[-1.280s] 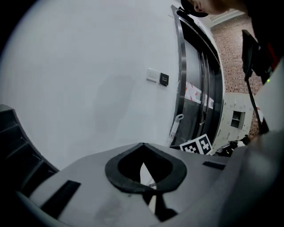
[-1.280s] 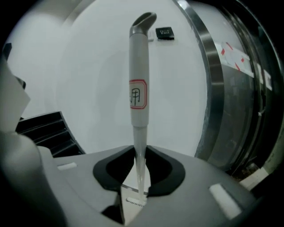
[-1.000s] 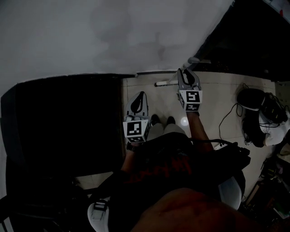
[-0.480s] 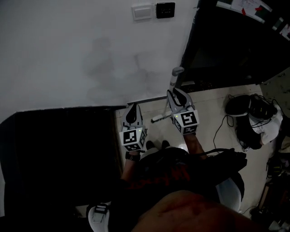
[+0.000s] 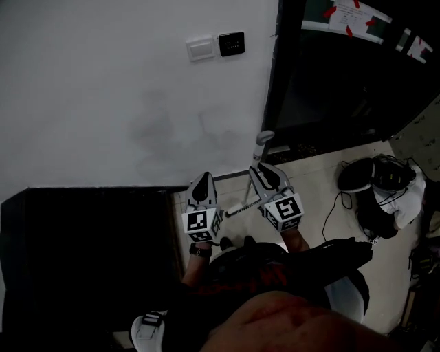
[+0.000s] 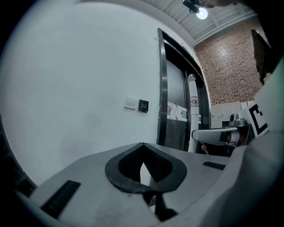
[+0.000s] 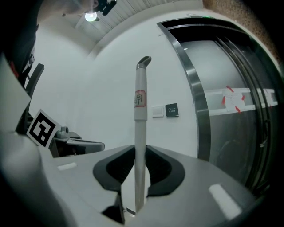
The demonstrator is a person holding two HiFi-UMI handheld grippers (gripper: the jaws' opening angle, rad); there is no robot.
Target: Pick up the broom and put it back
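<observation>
Grippers sit nearest in the head view, just ahead of the person's dark-clothed torso [image 5: 275, 309]: the grey left gripper [image 5: 201, 180] and the grey right gripper [image 5: 258, 170] are held side by side, apart from each other. In its own view the left gripper has its jaws closed tip to tip with nothing between them. The right gripper has its jaws clamped on the white broom handle with a grey hooked cap [image 7: 140, 111], which stands upright between them, with a small red-printed label [image 7: 140, 98] above the grip. From the head camera, the cap rises past the right gripper and the lower length of the handle shows beneath it, running down toward the person's dark shoes [image 5: 234, 242]; the brush end cannot be made out. Below lies the pale tiled floor [image 5: 316, 172]. To the left is a large black shape [image 5: 82, 261], too dark to identify, and to the right a heap of dark and white items [image 5: 378, 182] with a thin black cable [image 5: 328, 203]. Beyond stands the plain white wall [image 5: 103, 89], carrying a white switch plate [image 5: 201, 48] and, just beside it, a black square panel [image 5: 232, 42]. Right of these is the dark metal-framed door [image 5: 330, 82], with red-taped paper [image 5: 350, 14] on it. The left gripper view also shows a red brick wall [image 6: 230, 66] farther off and a lit ceiling lamp [image 6: 202, 13].
</observation>
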